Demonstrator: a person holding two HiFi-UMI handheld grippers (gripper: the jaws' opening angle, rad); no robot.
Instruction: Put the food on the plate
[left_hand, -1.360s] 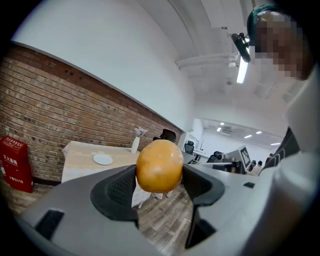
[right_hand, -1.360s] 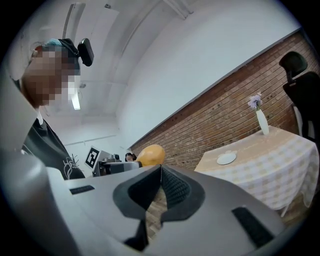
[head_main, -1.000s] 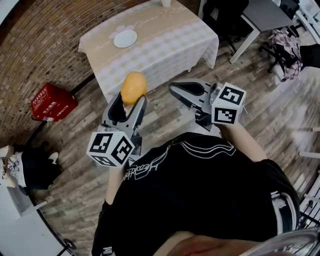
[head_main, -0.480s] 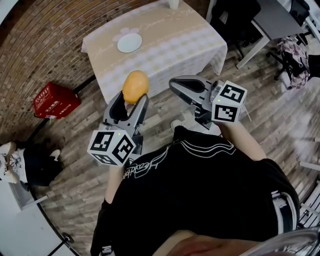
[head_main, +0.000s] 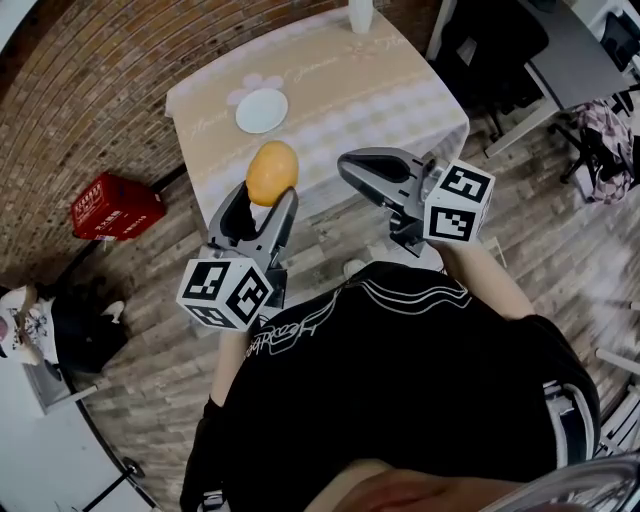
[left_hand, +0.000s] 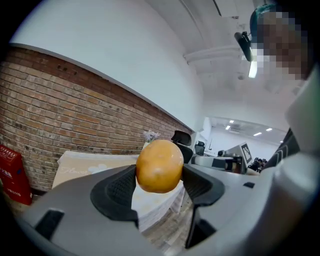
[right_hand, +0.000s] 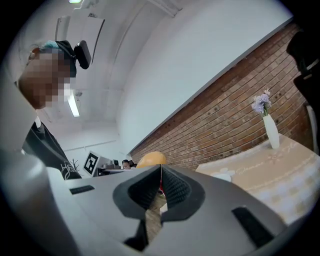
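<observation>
Status: pickup done, placing not yet.

- Desk (head_main: 340, 100) stands ahead of the person. Its plate (head_main: 262, 110) is bare.
- Left tongs (head_main: 262, 202) are clamped on the round orange food (head_main: 272, 172), held in air short of the desk and well apart from the plate.
- Right tongs (head_main: 350, 172) are pressed together, with nothing in them.
- Judged left to do: reach the desk, lower, release on the plate.

Room: plank floor (head_main: 150, 330) and brick wall (head_main: 90, 90). The desk has a pale checked cloth. A red crate (head_main: 110, 205) is near the wall, and a white vase (head_main: 360, 15) is at the desk's far edge.
</observation>
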